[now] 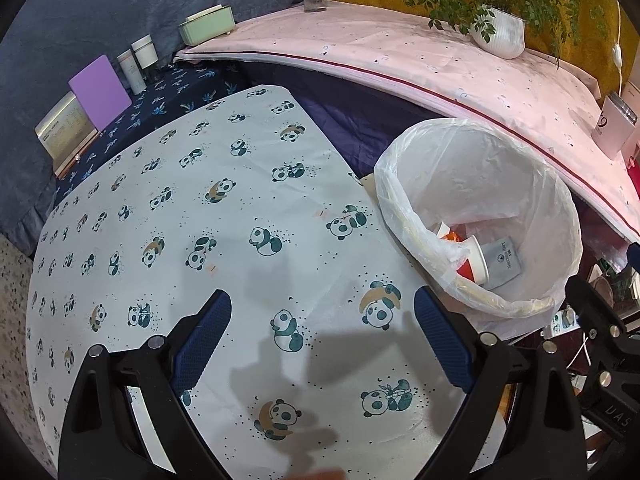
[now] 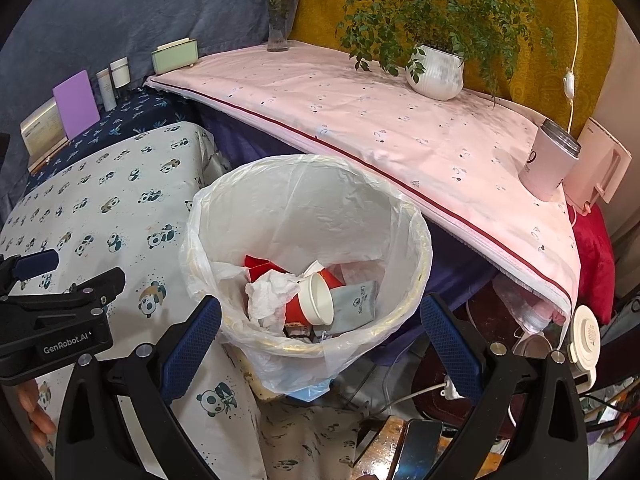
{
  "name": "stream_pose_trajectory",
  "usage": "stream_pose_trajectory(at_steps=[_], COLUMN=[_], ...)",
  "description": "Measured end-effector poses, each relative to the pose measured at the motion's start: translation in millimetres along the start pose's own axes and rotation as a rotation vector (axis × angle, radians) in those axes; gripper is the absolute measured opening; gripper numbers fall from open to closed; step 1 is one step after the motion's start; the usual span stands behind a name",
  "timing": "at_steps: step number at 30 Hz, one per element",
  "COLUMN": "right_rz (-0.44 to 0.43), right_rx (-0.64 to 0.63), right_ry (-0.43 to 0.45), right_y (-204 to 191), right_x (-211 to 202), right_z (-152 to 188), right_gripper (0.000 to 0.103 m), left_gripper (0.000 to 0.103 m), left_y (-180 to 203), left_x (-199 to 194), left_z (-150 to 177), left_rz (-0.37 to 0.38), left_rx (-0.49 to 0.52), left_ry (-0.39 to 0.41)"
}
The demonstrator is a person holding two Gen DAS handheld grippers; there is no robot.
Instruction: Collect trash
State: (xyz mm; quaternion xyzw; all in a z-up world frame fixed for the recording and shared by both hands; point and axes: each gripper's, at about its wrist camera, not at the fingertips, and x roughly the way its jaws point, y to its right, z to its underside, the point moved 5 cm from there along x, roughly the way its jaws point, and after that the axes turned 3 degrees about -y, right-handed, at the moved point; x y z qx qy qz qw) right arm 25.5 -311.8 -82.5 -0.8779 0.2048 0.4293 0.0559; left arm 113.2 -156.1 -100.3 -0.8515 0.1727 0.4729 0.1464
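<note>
A trash bin (image 2: 412, 240) lined with a clear plastic bag stands beside the panda-print table (image 1: 180, 240). In it lie a red paper cup (image 2: 316, 304), crumpled white tissue (image 2: 270, 290) and a grey sachet (image 2: 358, 304). The bin also shows in the left wrist view (image 1: 560, 216), at the right. My left gripper (image 1: 322, 332) is open and empty above the table cloth. My right gripper (image 2: 320, 340) is open and empty just above the bin's near rim. The left gripper's body (image 2: 60, 312) shows at the left of the right wrist view.
A pink-covered shelf (image 2: 400, 128) runs behind the bin with a potted plant (image 2: 436, 68), a flower vase (image 2: 278, 28) and a pink cup (image 2: 548, 164). A green box (image 1: 206, 26), bottles (image 1: 138, 62) and a purple card (image 1: 100, 92) stand at the table's far left. Cables and a phone (image 2: 416, 452) lie below right.
</note>
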Motion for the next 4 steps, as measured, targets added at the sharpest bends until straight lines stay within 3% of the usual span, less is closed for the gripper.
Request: stream_pose_trajectory(at_steps=[4], right_rz=[0.0], right_rx=[-0.001], right_ry=[-0.001], right_y=[0.1], right_x=[0.0], right_z=[0.1], right_gripper=[0.096], left_gripper=[0.088], left_y=[0.5], left_x=[3.2], left_z=[2.0], left_rz=[0.014], left_rx=[0.01], left_ry=[-0.015])
